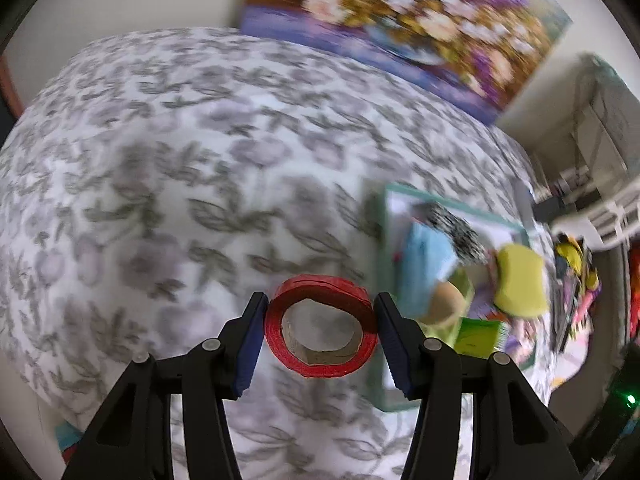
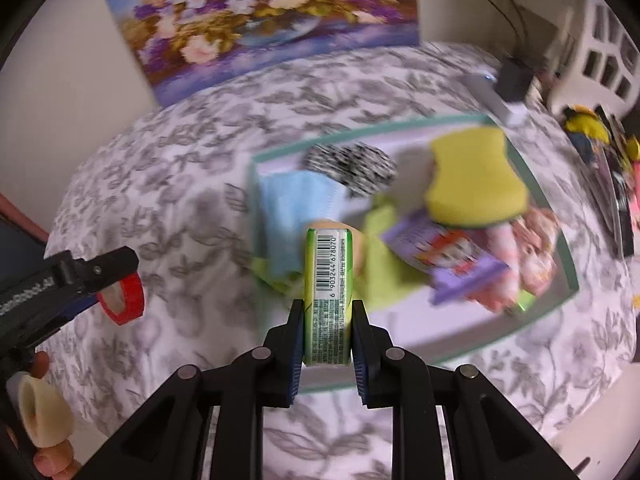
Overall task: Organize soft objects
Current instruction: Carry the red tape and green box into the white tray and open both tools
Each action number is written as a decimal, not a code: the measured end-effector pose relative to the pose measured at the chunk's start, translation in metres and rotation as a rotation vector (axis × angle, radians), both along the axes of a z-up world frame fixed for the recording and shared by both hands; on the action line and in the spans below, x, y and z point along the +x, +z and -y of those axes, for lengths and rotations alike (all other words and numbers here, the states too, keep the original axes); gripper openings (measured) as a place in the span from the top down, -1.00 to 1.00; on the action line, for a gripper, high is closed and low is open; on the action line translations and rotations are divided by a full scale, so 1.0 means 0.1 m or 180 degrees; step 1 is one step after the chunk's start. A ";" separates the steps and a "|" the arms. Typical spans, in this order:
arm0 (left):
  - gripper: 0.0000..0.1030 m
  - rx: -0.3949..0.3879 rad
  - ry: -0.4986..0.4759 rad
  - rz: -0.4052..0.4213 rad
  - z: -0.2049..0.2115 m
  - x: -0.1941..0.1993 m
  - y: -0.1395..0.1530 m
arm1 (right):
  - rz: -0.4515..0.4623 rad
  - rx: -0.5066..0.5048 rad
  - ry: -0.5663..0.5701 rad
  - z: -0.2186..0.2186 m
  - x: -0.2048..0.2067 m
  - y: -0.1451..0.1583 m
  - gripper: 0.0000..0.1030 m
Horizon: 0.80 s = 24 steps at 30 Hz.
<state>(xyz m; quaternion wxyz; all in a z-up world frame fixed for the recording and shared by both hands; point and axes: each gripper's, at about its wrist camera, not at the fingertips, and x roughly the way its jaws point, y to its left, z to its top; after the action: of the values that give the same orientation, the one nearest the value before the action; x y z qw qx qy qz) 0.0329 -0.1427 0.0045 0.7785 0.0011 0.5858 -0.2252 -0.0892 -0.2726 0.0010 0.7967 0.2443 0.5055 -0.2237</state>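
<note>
My left gripper point(image 1: 320, 328) is shut on a red tape roll point(image 1: 316, 286), holding it by its sides above the floral bedspread point(image 1: 160, 160). The right wrist view shows that roll point(image 2: 132, 292) at the far left in the left gripper point(image 2: 102, 284). My right gripper point(image 2: 327, 340) is shut on a narrow green packet point(image 2: 328, 264) with a barcode, upright over the near side of a green-rimmed tray point(image 2: 360, 130). In the tray lie a blue cloth point(image 2: 292, 208), a black-and-white patterned piece point(image 2: 352, 168), a yellow sponge point(image 2: 476, 184), a purple packet point(image 2: 448, 256) and pink soft things point(image 2: 536, 248).
A floral painting point(image 2: 260, 12) leans against the wall behind the bed. A white plastic basket point(image 2: 600, 52) and colourful clutter point(image 2: 588, 128) sit at the right edge. A person's hand point(image 2: 40, 364) holds the left gripper's handle at the lower left.
</note>
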 end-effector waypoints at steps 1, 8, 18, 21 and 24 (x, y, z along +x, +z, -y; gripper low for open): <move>-0.09 -0.0023 -0.0086 -0.0028 0.10 -0.07 -0.02 | -0.0014 0.0037 -0.0024 0.06 -0.05 -0.04 0.56; -0.09 -0.0058 -0.0489 -0.0141 0.61 -0.36 -0.19 | -0.0179 0.0153 -0.0183 0.39 -0.28 -0.30 0.56; -0.09 -0.0089 -0.0675 -0.0394 0.91 -0.52 -0.46 | -0.0174 0.0300 -0.0375 0.71 -0.56 -0.45 0.56; -0.30 -0.0125 -0.0622 -0.0415 0.88 -0.51 -0.45 | -0.0147 0.0337 -0.0378 0.74 -0.59 -0.46 0.55; -0.45 -0.0138 -0.0569 -0.0342 0.83 -0.48 -0.38 | -0.0137 0.0356 -0.0381 0.73 -0.60 -0.45 0.50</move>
<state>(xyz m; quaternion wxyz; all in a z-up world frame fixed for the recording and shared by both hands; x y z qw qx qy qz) -0.0149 -0.2253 -0.0333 0.7226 0.0244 0.6193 -0.3061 -0.1488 -0.3461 -0.0436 0.7560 0.3134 0.5186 -0.2476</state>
